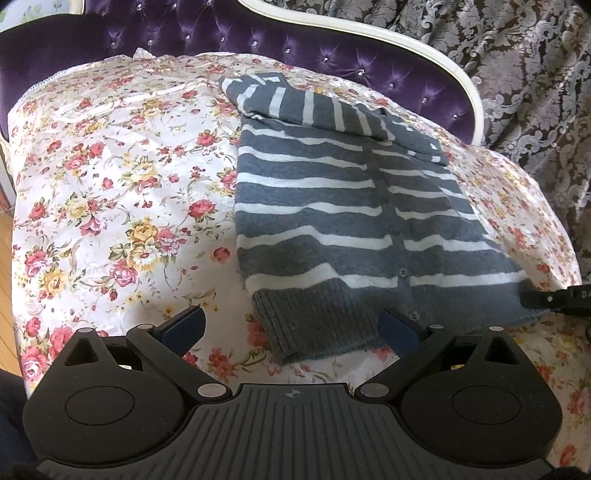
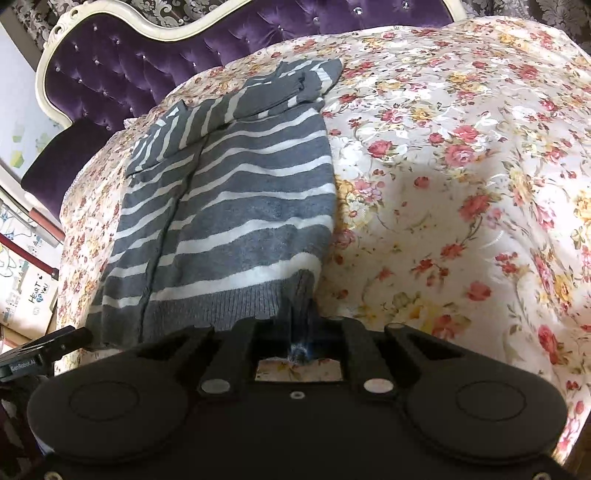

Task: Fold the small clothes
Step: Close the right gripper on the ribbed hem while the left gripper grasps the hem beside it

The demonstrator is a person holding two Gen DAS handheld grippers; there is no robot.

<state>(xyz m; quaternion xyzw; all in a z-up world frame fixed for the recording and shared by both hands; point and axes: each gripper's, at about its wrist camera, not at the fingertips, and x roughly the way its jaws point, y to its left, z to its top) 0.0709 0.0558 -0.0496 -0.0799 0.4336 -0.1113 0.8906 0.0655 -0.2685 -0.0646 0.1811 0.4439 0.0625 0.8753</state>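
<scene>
A grey cardigan with white stripes (image 1: 314, 206) lies flat on the floral cover (image 1: 110, 184), buttons up, with one sleeve (image 1: 295, 103) folded across its top. My left gripper (image 1: 291, 317) is open, and its fingers straddle the near left corner of the ribbed hem without pressing on it. In the right wrist view the cardigan (image 2: 240, 206) fills the left half. My right gripper (image 2: 300, 334) is shut on the hem's corner, and the knit bunches up between its pads. The right gripper (image 1: 554, 299) also shows at the hem's far right corner, and the left gripper (image 2: 48, 347) at the picture's left edge.
The floral cover (image 2: 461, 184) drapes a purple tufted sofa (image 1: 258, 33) with a cream frame. A patterned curtain (image 1: 517, 55) hangs behind it. A strip of wooden floor (image 1: 5, 258) shows at the left, and printed boxes (image 2: 26, 288) stand beside the sofa.
</scene>
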